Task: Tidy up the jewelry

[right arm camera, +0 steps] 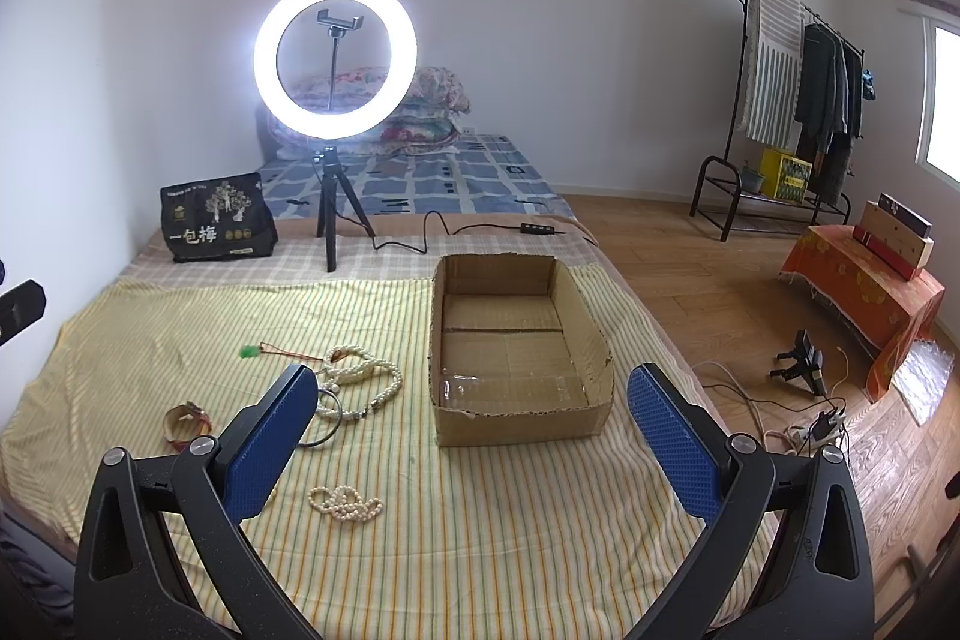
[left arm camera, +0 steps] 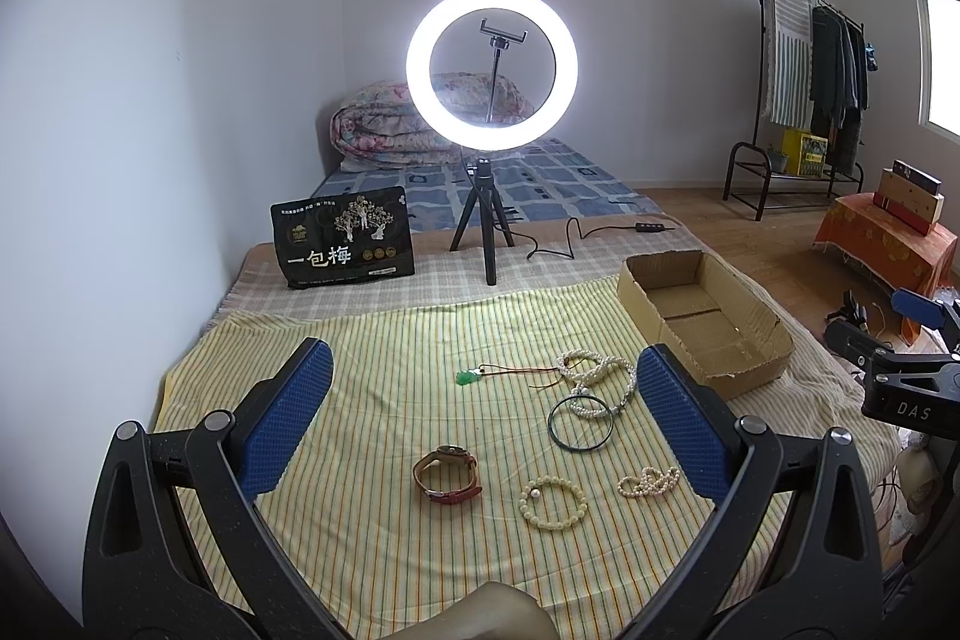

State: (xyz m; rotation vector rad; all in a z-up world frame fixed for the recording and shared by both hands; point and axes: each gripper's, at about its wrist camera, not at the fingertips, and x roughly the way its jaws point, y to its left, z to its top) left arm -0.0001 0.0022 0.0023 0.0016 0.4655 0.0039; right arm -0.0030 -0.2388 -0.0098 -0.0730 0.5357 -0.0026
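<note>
Jewelry lies on a yellow striped cloth [left arm camera: 372,376]: a brown-strap watch [left arm camera: 447,473], a cream bead bracelet [left arm camera: 552,503], a small pearl string [left arm camera: 649,481], a dark bangle [left arm camera: 580,424], a pearl necklace pile [left arm camera: 594,376] and a green pendant on a cord [left arm camera: 467,376]. An empty cardboard box [right arm camera: 516,346] stands to their right. My left gripper [left arm camera: 480,418] is open and empty above the jewelry. My right gripper [right arm camera: 474,430] is open and empty in front of the box; the pearl string [right arm camera: 345,503] lies near its left finger.
A lit ring light [left arm camera: 492,64] on a tripod and a black snack bag [left arm camera: 343,237] stand at the back of the bed. A cable with a remote [right arm camera: 540,227] lies behind the box. Wooden floor with chargers [right arm camera: 822,418] lies to the right.
</note>
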